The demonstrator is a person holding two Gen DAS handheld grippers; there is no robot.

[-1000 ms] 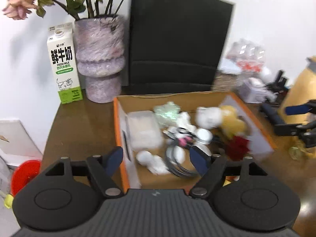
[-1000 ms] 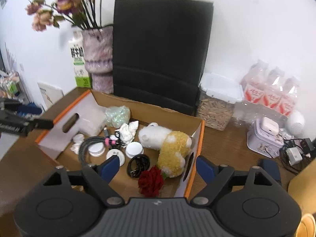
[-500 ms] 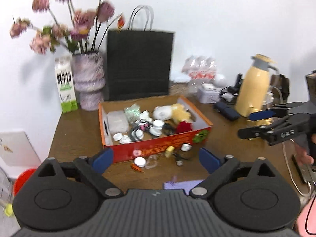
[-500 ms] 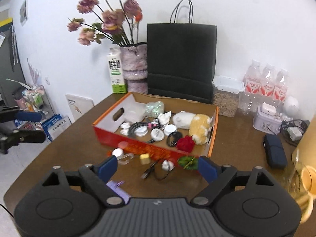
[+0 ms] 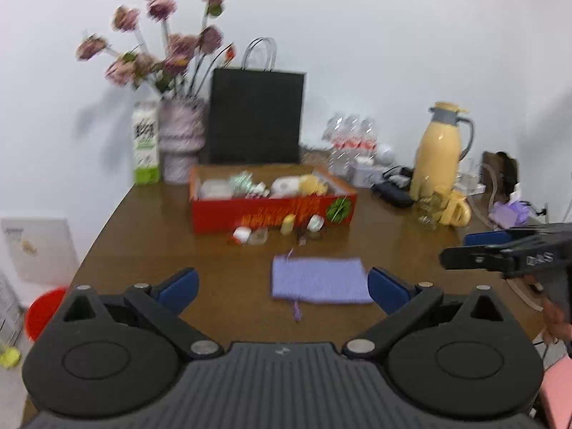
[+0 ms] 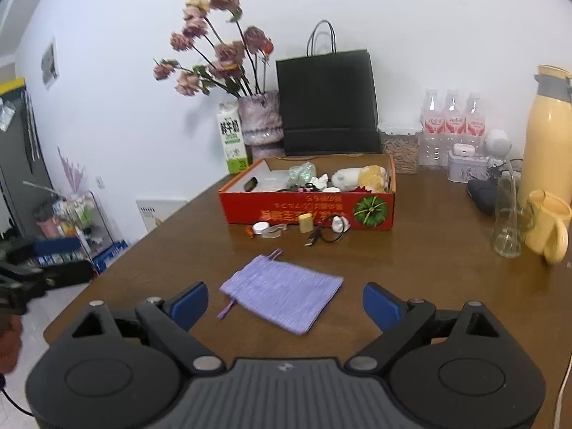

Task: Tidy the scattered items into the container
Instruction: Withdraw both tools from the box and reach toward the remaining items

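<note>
A red cardboard box [image 5: 273, 212] [image 6: 307, 211] with a plush toy, caps and cables inside stands mid-table. Along its front wall lie loose small things: a white cap [image 6: 260, 228], a yellow block [image 6: 305, 222], a black cable [image 6: 321, 237]. Nearer to me a purple knitted pouch [image 5: 320, 282] [image 6: 282, 293] lies flat. My left gripper [image 5: 282, 287] and right gripper [image 6: 285, 304] hover just short of the pouch. Both sets of jaws are opening, with nothing gripped. Each gripper also shows at the edge of the other's view, right gripper [image 5: 464, 250], left gripper [image 6: 68, 259].
Behind the box stand a black paper bag [image 6: 327, 103], a vase of flowers [image 6: 259, 118] and a milk carton [image 6: 232, 141]. On the right are a yellow flask [image 5: 441, 153], a yellow mug [image 6: 547, 225], a glass [image 6: 507, 221], water bottles and a black case. A red bucket [image 5: 43, 311] sits on the floor.
Both grippers pulled back from over the box to the table's near side, and their jaws spread wider. The pouch and the loose items before the box came into view.
</note>
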